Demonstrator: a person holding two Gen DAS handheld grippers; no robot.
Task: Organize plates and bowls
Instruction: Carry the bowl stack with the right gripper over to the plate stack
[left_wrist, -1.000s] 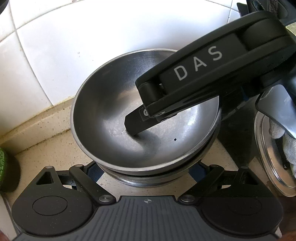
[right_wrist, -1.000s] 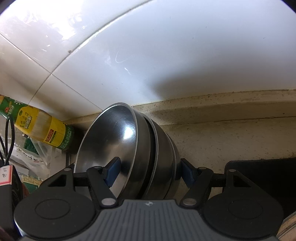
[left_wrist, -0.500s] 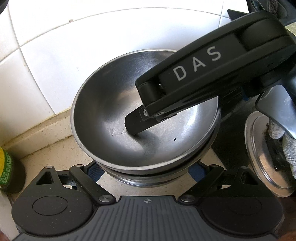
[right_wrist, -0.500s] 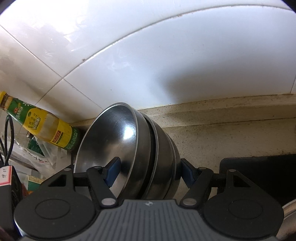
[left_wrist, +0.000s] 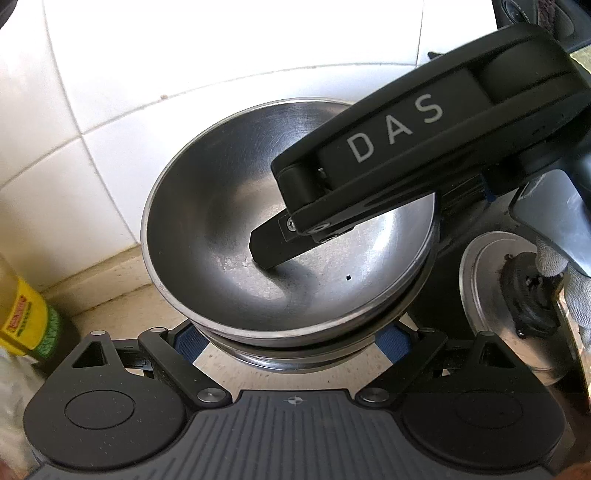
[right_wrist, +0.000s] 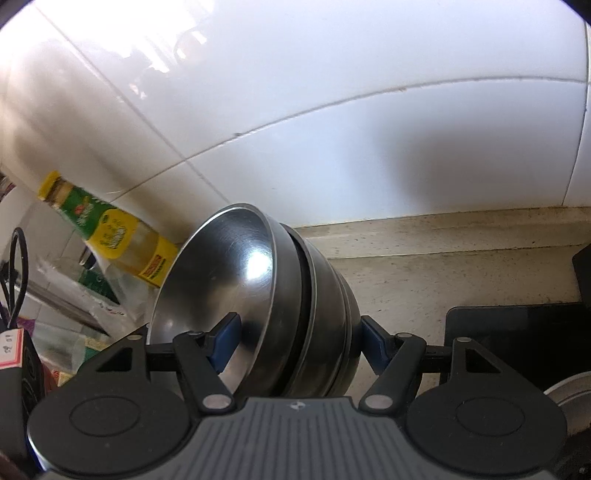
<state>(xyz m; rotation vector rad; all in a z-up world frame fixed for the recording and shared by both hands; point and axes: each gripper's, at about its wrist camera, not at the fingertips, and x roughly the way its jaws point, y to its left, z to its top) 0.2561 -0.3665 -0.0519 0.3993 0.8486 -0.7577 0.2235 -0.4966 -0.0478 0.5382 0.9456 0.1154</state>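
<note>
A stack of nested steel bowls (left_wrist: 236, 236) is held in the air in front of the white tiled wall. My left gripper (left_wrist: 291, 341) is shut on the stack from the near side, its blue pads on either flank. My right gripper (right_wrist: 295, 341) is shut on the same bowl stack (right_wrist: 258, 295), one finger inside the top bowl and one against the outer bottom. In the left wrist view the right gripper's black body marked DAS (left_wrist: 406, 158) reaches over the rim, one finger (left_wrist: 273, 247) pressing the inside.
A yellow and green bottle (right_wrist: 110, 236) stands by the wall at left, also in the left wrist view (left_wrist: 22, 317). A round steel lid (left_wrist: 517, 302) lies at right on a black surface. A beige counter (right_wrist: 443, 266) runs along the wall.
Both grippers have lifted and drawn the bowl stack back from the wall. The bottle and more counter have come into view.
</note>
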